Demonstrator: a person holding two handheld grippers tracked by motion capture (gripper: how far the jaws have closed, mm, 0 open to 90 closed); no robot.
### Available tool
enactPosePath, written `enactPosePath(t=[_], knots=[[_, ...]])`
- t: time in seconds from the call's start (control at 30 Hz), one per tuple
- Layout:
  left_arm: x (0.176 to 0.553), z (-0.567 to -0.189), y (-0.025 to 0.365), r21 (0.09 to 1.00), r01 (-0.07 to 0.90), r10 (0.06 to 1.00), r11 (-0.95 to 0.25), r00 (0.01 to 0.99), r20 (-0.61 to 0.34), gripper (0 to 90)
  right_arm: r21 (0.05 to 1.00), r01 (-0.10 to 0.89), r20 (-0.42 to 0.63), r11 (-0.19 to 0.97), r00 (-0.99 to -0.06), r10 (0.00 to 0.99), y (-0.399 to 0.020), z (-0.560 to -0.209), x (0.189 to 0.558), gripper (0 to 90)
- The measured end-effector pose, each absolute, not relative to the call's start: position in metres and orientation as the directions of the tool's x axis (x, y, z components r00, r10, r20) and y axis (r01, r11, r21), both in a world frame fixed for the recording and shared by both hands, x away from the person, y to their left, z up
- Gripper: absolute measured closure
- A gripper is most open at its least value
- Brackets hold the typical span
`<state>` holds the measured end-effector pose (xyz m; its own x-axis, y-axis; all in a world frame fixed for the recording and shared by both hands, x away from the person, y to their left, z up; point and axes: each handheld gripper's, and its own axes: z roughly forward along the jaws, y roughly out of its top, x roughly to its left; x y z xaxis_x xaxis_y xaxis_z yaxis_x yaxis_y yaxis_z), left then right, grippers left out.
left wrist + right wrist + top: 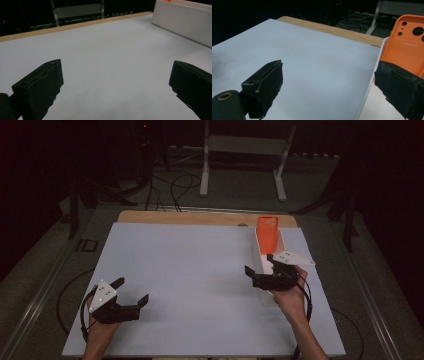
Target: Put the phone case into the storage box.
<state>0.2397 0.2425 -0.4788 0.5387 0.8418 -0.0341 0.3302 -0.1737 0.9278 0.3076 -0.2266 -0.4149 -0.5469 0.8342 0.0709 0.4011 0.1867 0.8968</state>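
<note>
Reaching stage: right gripper at near end of long white open-topped tray, jaws spread, one inside, one outside the tray wall.
Target location: orange rubbery phone case with camera cut-outs, leaning in tray's far end (not yet pinched).
Left gripper: jaws spread, holding nothing, low over pale grey table sheet, well apart from tray.
Done: approach.
Left: grasp, lift-out, placement.
</note>
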Motion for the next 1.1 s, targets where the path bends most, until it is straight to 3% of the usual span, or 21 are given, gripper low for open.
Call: enactPosePath(t=[0.27,1.1], knots=[[0.238,-0.477,0.241,0.929,0.324,0.838,-0.178,0.544,-0.029,0.0,0.93,0.311,0.027,0.194,-0.585,0.811,-0.227,-0.434,0.278,8.0],[0.236,-0.478,0.238,0.928,0.308,0.824,-0.21,0.567,-0.001,0.0,0.964,0.228,0.023,0.134,-0.578,0.815,-0.247,-0.47,0.239,8.0]])
